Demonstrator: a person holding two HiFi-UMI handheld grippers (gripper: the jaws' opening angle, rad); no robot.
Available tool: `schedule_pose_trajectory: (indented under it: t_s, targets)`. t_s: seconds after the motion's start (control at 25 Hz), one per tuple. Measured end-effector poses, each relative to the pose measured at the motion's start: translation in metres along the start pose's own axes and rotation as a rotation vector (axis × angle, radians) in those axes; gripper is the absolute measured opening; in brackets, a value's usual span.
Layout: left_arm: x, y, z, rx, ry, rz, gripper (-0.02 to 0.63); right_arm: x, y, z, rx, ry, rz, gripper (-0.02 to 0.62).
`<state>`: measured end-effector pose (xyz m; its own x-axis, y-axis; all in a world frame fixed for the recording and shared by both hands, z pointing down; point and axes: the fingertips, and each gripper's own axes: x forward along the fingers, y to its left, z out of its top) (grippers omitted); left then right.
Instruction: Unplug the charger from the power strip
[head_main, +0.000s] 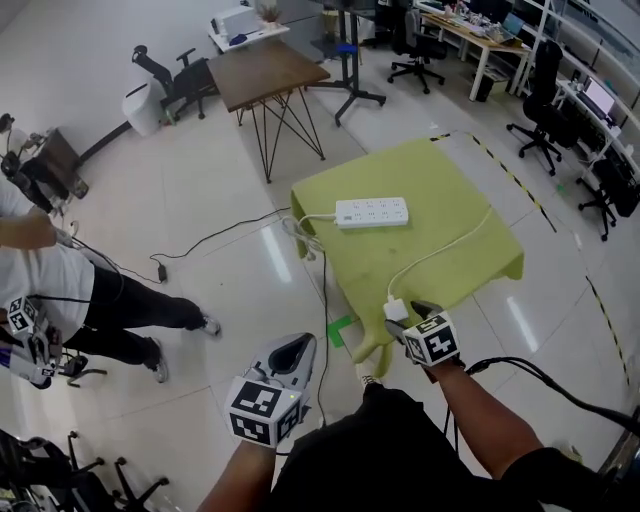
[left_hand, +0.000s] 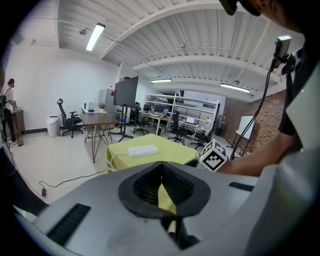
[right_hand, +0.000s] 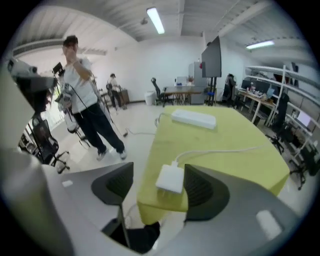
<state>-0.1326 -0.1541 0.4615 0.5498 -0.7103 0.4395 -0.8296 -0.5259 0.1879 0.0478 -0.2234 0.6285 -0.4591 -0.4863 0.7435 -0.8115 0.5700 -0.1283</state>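
Observation:
A white power strip (head_main: 371, 212) lies on the yellow-green cloth table (head_main: 440, 170), towards its far left side; it also shows in the left gripper view (left_hand: 142, 150) and in the right gripper view (right_hand: 194, 118). The white charger (head_main: 396, 309) lies unplugged at the table's near edge, prongs towards me, and its white cable (head_main: 450, 245) curves off to the right. My right gripper (head_main: 408, 316) hangs just above the charger (right_hand: 171, 179) with jaws wide open, no pad pressing on it. My left gripper (head_main: 302, 342) is off the table's near left, over the floor, jaws together (left_hand: 161, 167) and empty.
The strip's own cord (head_main: 305, 235) drops off the table's left edge to the floor. A person (head_main: 60, 290) stands at the left, also seen in the right gripper view (right_hand: 85, 95). A wooden table (head_main: 265, 72) and office chairs (head_main: 175, 80) stand beyond.

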Motion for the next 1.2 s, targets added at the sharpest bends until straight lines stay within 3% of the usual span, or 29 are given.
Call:
schedule_pose_trajectory:
  t_s: [0.12,0.24,0.4,0.52,0.64,0.88,1.2]
  targets:
    - [-0.011,-0.018,-0.003,-0.002,-0.025,-0.043,0.006,-0.074,0.036,0.039,0.155,-0.289,0.085,0.173]
    - [-0.014,-0.039,-0.006,-0.024,-0.058,-0.096,0.006,-0.146,0.053,0.054,0.29,-0.516,0.083,0.009]
    - [-0.017,-0.073,-0.012,-0.017,-0.076,-0.168,0.006,-0.216,0.082,0.041,0.348,-0.644,0.091,0.002]
    - [-0.029,-0.093,-0.016,-0.001,-0.069,-0.208,0.006,-0.252,0.111,0.027,0.346,-0.682,0.147,0.002]
    - [-0.043,-0.109,-0.018,0.022,-0.075,-0.209,0.006,-0.273,0.129,0.005,0.296,-0.654,0.156,0.002]
    - [-0.053,-0.148,-0.022,0.027,-0.127,-0.162,0.006,-0.301,0.134,-0.048,0.15,-0.556,0.094,0.002]
    - [-0.082,-0.195,-0.04,0.0,-0.151,-0.058,0.006,-0.352,0.145,-0.112,0.119,-0.531,0.082,0.002]
